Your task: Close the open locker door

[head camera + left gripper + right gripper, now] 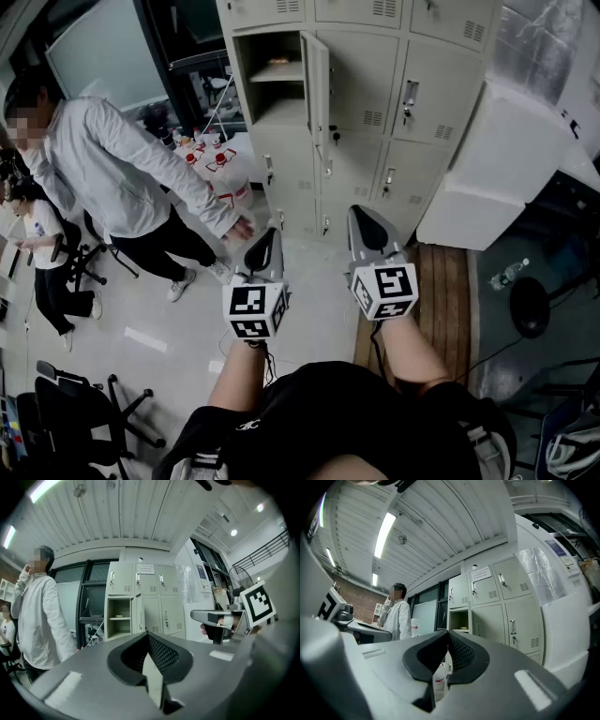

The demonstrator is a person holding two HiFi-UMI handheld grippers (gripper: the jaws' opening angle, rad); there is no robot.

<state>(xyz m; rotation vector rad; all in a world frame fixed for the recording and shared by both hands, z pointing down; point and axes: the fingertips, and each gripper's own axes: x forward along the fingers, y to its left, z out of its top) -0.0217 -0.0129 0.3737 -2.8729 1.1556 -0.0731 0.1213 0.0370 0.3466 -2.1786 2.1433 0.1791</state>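
Observation:
A bank of grey lockers (375, 84) stands ahead. One compartment (267, 80) at its left is open, and its door (317, 89) swings out towards me, nearly edge-on. The same open compartment (118, 618) (459, 619) shows in both gripper views, still some way off. My left gripper (267, 236) (146, 633) and right gripper (362, 216) (448, 632) are held side by side, pointing at the lockers. Both are shut with nothing between the jaws. Neither touches the door.
A person in a white shirt (112, 178) stands left of the open locker, one hand reaching towards it. Bottles with red caps (211, 164) sit on the floor there. A big white block (497, 169) flanks the lockers' right. Office chairs (75, 403) stand at lower left.

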